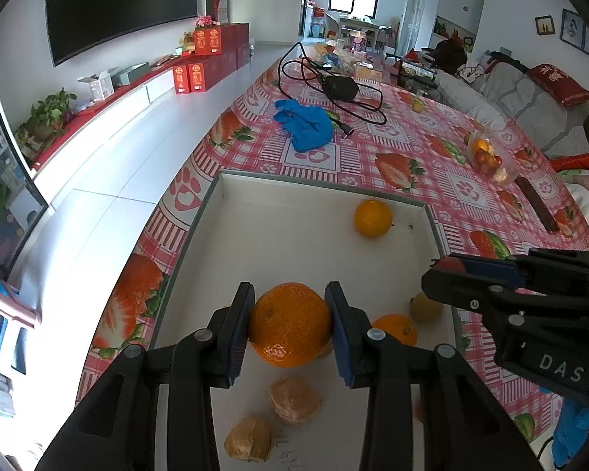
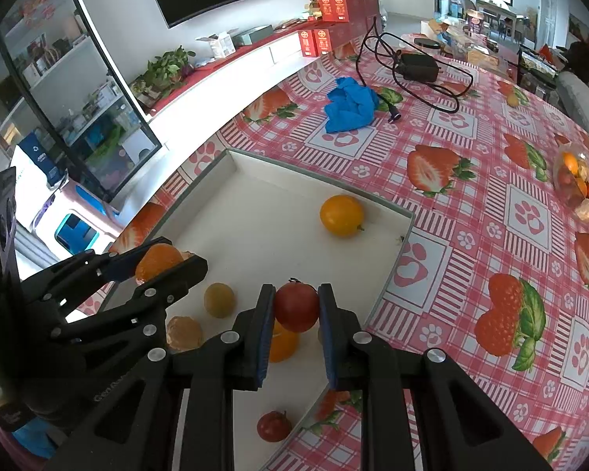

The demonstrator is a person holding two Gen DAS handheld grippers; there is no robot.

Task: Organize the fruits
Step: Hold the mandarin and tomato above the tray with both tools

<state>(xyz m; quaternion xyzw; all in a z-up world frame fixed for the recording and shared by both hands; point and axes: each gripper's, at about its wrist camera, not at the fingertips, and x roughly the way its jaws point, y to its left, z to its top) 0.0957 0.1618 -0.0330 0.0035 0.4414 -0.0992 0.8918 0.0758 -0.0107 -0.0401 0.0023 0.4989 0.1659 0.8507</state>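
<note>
Left wrist view: the left gripper [image 1: 290, 324] was clenched on a large orange [image 1: 289, 324], both pads pressed to its sides, held above the white tray [image 1: 255, 235]. In the tray below it lay two peeled citrus pieces [image 1: 294, 400], one just under the orange, the other nearer the camera. A yellow-orange fruit [image 1: 373, 218] sat near the tray's far right corner, a smaller orange [image 1: 396, 327] and a greenish-brown fruit [image 1: 426, 307] by the right wall. The right gripper [image 1: 438, 274] came in from the right, over the tray's right wall, something red between its tips. The strawberry-print tablecloth [image 1: 392, 145] carried a blue glove [image 1: 304, 127], a black adapter with cable [image 1: 339, 88] and a clear fruit container [image 1: 491, 155] off to the right. Right wrist view: the right gripper [image 2: 296, 306] was grasping a red tomato-like fruit [image 2: 296, 306] over the near side of the tray [image 2: 255, 204]. An orange fruit [image 2: 282, 341] lay partly hidden under the left pad, another red fruit [image 2: 273, 426] near the tray's front edge. The left gripper [image 2: 165, 265] showed at left, gripping the large orange [image 2: 159, 261]. A peeled piece [image 2: 183, 333] and the greenish-brown fruit [image 2: 219, 300] rested on the tray floor between the two tools; the yellow-orange fruit [image 2: 341, 215] stood well apart toward the far corner.
</note>
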